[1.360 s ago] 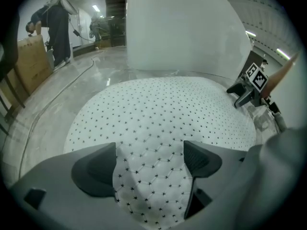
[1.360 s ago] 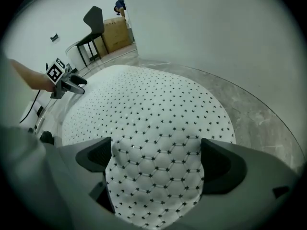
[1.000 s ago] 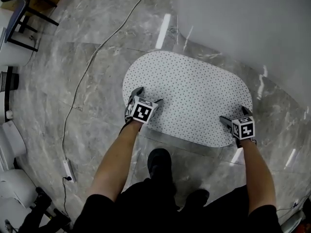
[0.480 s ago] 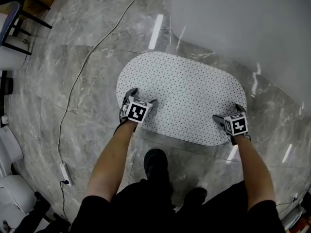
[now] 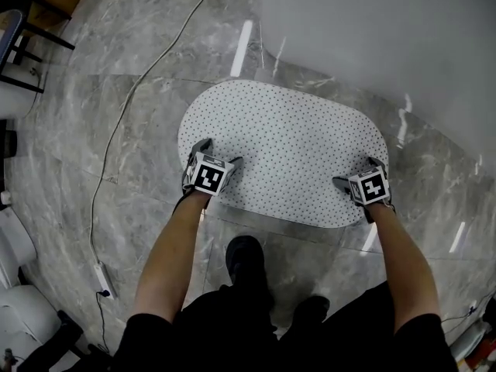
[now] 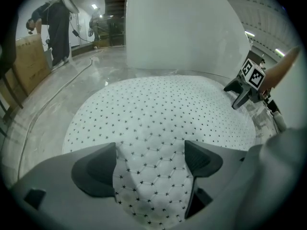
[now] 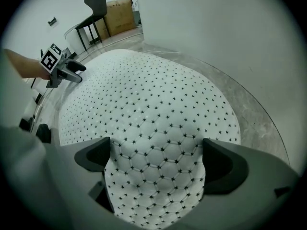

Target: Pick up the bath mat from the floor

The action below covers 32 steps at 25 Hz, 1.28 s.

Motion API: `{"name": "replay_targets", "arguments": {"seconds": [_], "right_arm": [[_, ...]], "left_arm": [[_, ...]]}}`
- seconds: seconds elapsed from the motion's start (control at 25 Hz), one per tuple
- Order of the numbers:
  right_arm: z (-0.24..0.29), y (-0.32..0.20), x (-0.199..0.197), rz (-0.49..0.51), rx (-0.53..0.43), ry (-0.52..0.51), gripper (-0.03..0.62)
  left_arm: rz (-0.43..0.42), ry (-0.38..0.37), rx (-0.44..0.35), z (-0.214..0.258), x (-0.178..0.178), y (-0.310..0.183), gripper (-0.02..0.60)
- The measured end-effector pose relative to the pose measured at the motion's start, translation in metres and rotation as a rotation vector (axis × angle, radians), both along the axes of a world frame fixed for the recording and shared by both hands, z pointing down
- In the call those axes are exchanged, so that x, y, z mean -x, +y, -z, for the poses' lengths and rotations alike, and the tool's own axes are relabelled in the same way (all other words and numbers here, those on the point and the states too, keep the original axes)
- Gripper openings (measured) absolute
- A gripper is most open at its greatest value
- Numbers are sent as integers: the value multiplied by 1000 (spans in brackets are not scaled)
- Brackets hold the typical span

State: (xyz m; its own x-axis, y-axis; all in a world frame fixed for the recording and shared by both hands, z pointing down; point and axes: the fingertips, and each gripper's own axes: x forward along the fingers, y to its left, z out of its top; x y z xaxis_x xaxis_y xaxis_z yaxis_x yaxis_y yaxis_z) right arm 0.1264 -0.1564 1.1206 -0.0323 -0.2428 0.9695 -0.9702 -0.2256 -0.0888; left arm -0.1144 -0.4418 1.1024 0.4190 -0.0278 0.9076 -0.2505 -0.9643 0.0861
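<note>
Left gripper (image 5: 217, 155): positioned at 8 o'clock on the bath mat (image 5: 287, 149). Its jaws are set wide apart with mat surface between them, and nothing is clamped.

Bath mat: white, oval and dotted. It lies flat on the grey marble floor (image 5: 62, 130), with a white wall (image 5: 387, 37) at its 1 o'clock.

Right gripper (image 5: 358, 173): positioned at 4 o'clock on the mat. Its jaws are likewise wide apart over the mat, and nothing is clamped.

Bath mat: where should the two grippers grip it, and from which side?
Grip the bath mat by its near long edge, one gripper toward each rounded end, coming from above on the person's side. It lies flat and thin, so probably only the rim can be pinched. The left gripper and right gripper hang open there.
</note>
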Motion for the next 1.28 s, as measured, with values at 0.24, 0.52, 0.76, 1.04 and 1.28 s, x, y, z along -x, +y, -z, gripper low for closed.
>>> {"name": "replay_targets", "arguments": {"seconds": [0.24,0.52,0.76,1.04,1.28], "right_arm": [[6,-5,4,35,-14,18,553],[9,-8,8,69,-50,29,515],[10,-8,9,75,-69,34,503],[12,-13,13,102,-77,30,462],[14,-17,13,80,-103,37,398]], "left_arm": [[1,-13,-4,1,-1,-1,451],[-2,-40,-3,-1,2,-2,451],[27,-63,8,-2,1,-8,491],[45,-41,6,-2,0,-3,469],[65,-19,5,0,-3,0,420]]}}
